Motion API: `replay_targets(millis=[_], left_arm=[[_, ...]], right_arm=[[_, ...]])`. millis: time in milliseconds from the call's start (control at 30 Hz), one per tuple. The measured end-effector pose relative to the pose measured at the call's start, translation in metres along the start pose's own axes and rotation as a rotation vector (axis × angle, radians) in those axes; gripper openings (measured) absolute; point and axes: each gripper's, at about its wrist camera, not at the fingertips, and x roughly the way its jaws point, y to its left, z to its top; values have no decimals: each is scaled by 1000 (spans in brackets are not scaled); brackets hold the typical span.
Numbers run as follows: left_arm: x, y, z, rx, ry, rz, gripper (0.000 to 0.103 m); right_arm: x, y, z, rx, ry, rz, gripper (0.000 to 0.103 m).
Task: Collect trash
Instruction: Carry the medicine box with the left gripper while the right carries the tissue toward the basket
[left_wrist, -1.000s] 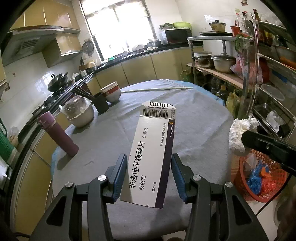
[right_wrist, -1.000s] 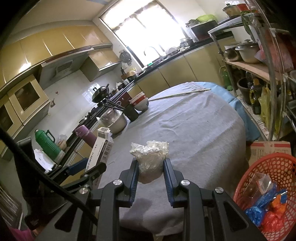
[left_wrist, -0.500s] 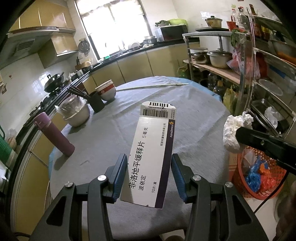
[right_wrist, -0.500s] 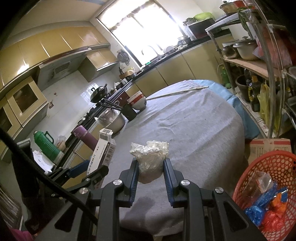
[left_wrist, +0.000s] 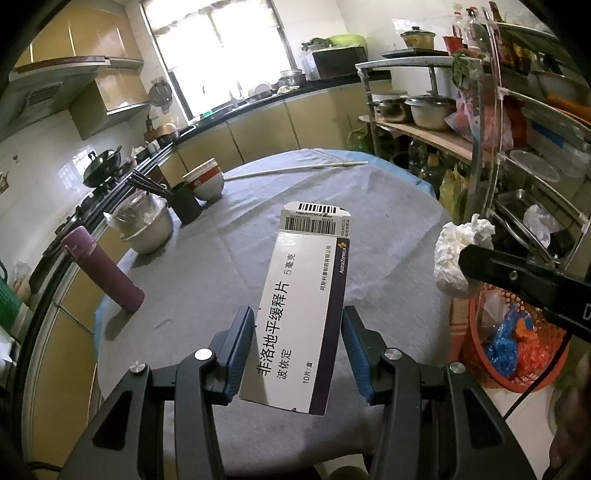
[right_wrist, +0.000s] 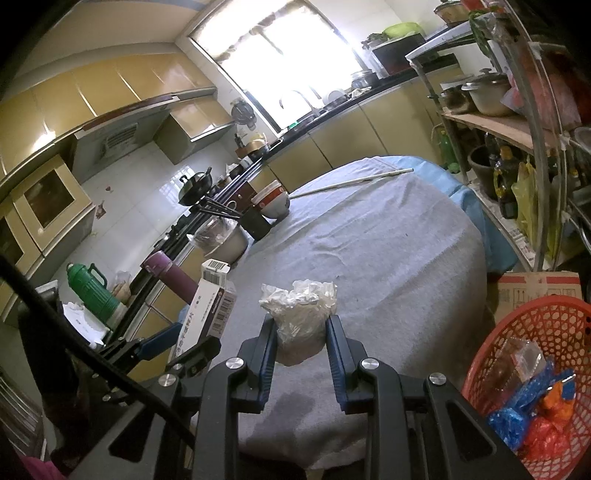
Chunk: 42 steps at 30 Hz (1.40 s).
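My left gripper (left_wrist: 298, 345) is shut on a white and purple medicine box (left_wrist: 303, 302) and holds it above the near edge of the round grey-clothed table (left_wrist: 229, 258). My right gripper (right_wrist: 300, 345) is shut on a crumpled white tissue wad (right_wrist: 301, 321), also above the table's near edge. The wad and right gripper show at the right of the left wrist view (left_wrist: 460, 254). The box shows at the left of the right wrist view (right_wrist: 207, 314). A red mesh trash basket (right_wrist: 532, 332) with wrappers stands on the floor to the right; it also shows in the left wrist view (left_wrist: 517, 343).
On the table's far left stand a purple flask (left_wrist: 103, 273), a covered bowl (left_wrist: 147, 227), a black cup with chopsticks (left_wrist: 184, 203), stacked bowls (left_wrist: 207, 181) and a long stick (left_wrist: 295, 170). A metal shelf rack (left_wrist: 480, 129) stands right. A cardboard box (right_wrist: 535, 286) sits behind the basket.
Both grippers have drawn back a little from the table with their loads still held. The basket sits slightly nearer in the right wrist view.
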Motion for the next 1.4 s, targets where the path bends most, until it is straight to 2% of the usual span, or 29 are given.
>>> replay_targets(millis=[1400], left_arm=[[-7, -35, 3, 91, -14, -42, 50]], right_arm=[[-26, -34, -2, 61, -27, -53, 28]])
